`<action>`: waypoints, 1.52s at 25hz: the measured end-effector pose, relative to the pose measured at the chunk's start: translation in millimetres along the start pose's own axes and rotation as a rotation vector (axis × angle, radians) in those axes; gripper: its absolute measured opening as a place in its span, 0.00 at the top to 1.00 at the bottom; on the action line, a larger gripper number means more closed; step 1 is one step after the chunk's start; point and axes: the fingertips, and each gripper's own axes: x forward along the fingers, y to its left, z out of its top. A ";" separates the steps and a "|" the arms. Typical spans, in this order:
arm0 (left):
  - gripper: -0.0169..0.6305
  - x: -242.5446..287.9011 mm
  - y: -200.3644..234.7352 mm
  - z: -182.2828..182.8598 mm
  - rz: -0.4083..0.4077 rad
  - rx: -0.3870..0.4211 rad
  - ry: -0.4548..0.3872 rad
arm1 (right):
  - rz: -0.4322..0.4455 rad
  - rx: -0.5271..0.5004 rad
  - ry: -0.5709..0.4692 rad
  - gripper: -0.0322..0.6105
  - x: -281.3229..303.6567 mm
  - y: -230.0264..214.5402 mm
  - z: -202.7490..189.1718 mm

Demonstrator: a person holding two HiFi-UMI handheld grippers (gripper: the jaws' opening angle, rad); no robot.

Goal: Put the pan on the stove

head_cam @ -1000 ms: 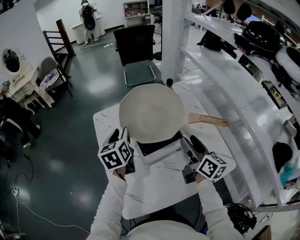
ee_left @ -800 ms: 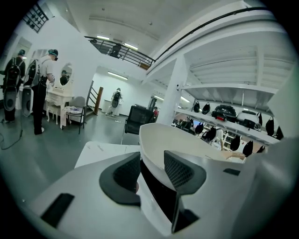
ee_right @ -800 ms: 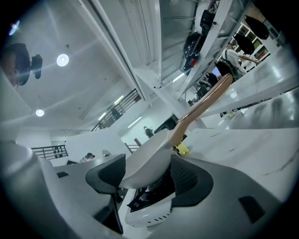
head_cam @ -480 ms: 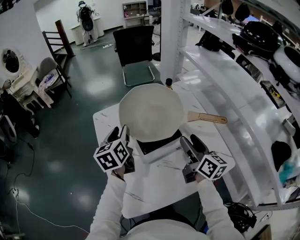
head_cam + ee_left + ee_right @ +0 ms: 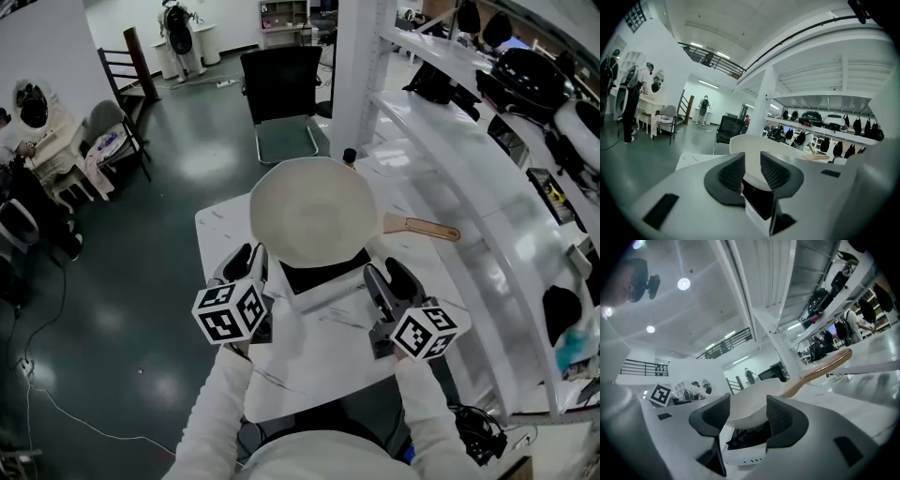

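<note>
Left gripper [image 5: 249, 258] at 7 o'clock of pan [image 5: 314, 223], right gripper [image 5: 387, 277] at 4 o'clock. Both jaws apart, just been closing, nothing between. Pan on stove [image 5: 317, 277].

You can read no text, brand or number anywhere; the marker cubes [image 5: 230, 312] carry only black-and-white square patterns.

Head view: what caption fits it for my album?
Cream round pan with a wooden handle sits on a black-topped white stove on a white table.

White marble counter [image 5: 309, 349]: white stove [image 5: 319, 277], black top, sits mid-counter; small dark-capped bottle [image 5: 349, 157] stands at far edge.
</note>
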 end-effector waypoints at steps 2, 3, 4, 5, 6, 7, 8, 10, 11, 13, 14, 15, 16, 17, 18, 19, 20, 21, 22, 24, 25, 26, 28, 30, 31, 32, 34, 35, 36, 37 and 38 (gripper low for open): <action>0.82 -7.2 -3.7 -0.3 -0.003 0.022 -0.006 | -0.005 -0.037 0.004 0.59 -3.0 6.8 1.3; 0.83 -10.8 -5.7 -0.5 -0.006 0.031 -0.009 | -0.009 -0.053 0.006 0.61 -4.7 9.9 1.5; 0.83 -14.2 -8.1 -0.8 -0.010 0.039 -0.012 | -0.013 -0.069 0.009 0.63 -6.7 13.0 1.5; 0.84 -17.6 -10.5 -0.9 -0.014 0.047 -0.014 | -0.016 -0.085 0.011 0.65 -8.7 16.1 1.4; 0.84 -21.1 -12.8 -0.7 -0.018 0.057 -0.017 | -0.019 -0.099 0.013 0.67 -10.8 19.4 1.2; 0.85 -24.8 -15.1 -0.1 -0.021 0.070 -0.021 | -0.022 -0.109 0.014 0.69 -12.8 22.7 1.0; 0.86 -28.5 -17.1 0.6 -0.025 0.084 -0.026 | -0.023 -0.116 0.014 0.70 -15.0 25.7 0.8; 0.87 -35.5 -21.2 1.3 -0.034 0.103 -0.036 | -0.029 -0.127 0.012 0.73 -19.8 29.9 0.4; 0.88 -38.8 -23.2 1.2 -0.040 0.106 -0.039 | -0.033 -0.135 0.010 0.75 -22.4 31.6 0.4; 0.88 -45.4 -26.2 0.0 -0.052 0.105 -0.044 | -0.038 -0.155 0.005 0.78 -28.0 36.0 0.7; 0.88 -48.9 -27.1 -1.0 -0.057 0.105 -0.046 | -0.039 -0.166 0.002 0.80 -30.8 38.8 1.0; 0.88 -52.5 -27.8 -2.1 -0.061 0.104 -0.047 | -0.041 -0.176 -0.001 0.82 -33.6 41.5 1.4; 0.88 -56.0 -28.6 -3.1 -0.064 0.103 -0.047 | -0.045 -0.185 -0.005 0.84 -36.3 43.8 2.0; 0.88 -59.4 -29.7 -4.2 -0.067 0.102 -0.048 | -0.049 -0.191 -0.008 0.86 -39.1 45.5 2.8; 0.88 -62.7 -30.9 -5.1 -0.069 0.102 -0.049 | -0.053 -0.194 -0.011 0.88 -42.0 46.7 3.6; 0.88 -66.1 -32.3 -6.1 -0.070 0.103 -0.050 | -0.057 -0.196 -0.012 0.90 -45.3 47.7 4.0; 0.89 -69.6 -33.6 -7.0 -0.072 0.104 -0.050 | -0.062 -0.199 -0.012 0.91 -48.6 48.7 3.9; 0.89 -73.1 -34.8 -7.8 -0.074 0.105 -0.051 | -0.067 -0.205 -0.012 0.91 -51.9 49.9 3.5; 0.89 -76.6 -35.9 -8.4 -0.076 0.107 -0.052 | -0.072 -0.213 -0.011 0.91 -55.1 51.1 2.8; 0.89 -83.3 -37.7 -8.8 -0.080 0.111 -0.055 | -0.084 -0.227 -0.012 0.91 -61.1 53.7 1.5; 0.90 -86.7 -38.1 -9.0 -0.082 0.115 -0.057 | -0.090 -0.233 -0.014 0.91 -63.8 55.4 0.7; 0.90 -90.2 -38.2 -9.4 -0.084 0.118 -0.059 | -0.097 -0.237 -0.016 0.91 -66.4 57.3 -0.4; 0.90 -97.5 -38.1 -11.2 -0.086 0.129 -0.062 | -0.110 -0.248 -0.015 0.91 -71.5 61.0 -3.8; 0.91 -104.2 -38.9 -13.4 -0.086 0.146 -0.065 | -0.120 -0.259 -0.013 0.91 -76.5 64.1 -7.0; 0.91 -107.3 -39.5 -14.0 -0.086 0.153 -0.067 | -0.125 -0.263 -0.014 0.91 -78.7 65.6 -8.1; 0.91 -110.2 -40.3 -14.4 -0.087 0.159 -0.069 | -0.129 -0.266 -0.015 0.91 -80.8 67.1 -8.9; 0.91 -116.2 -41.8 -16.0 -0.088 0.163 -0.072 | -0.135 -0.269 -0.015 0.91 -85.0 70.0 -11.3; 0.91 -119.3 -42.1 -17.3 -0.088 0.164 -0.072 | -0.138 -0.270 -0.014 0.91 -87.0 71.7 -13.2; 0.91 -122.3 -42.1 -18.7 -0.089 0.165 -0.072 | -0.140 -0.272 -0.011 0.91 -88.6 73.8 -15.4; 0.91 -125.0 -42.0 -20.0 -0.091 0.164 -0.072 | -0.143 -0.275 -0.008 0.91 -90.1 75.9 -17.4; 0.91 -127.4 -42.2 -21.2 -0.094 0.163 -0.071 | -0.146 -0.279 -0.004 0.91 -91.6 77.8 -19.2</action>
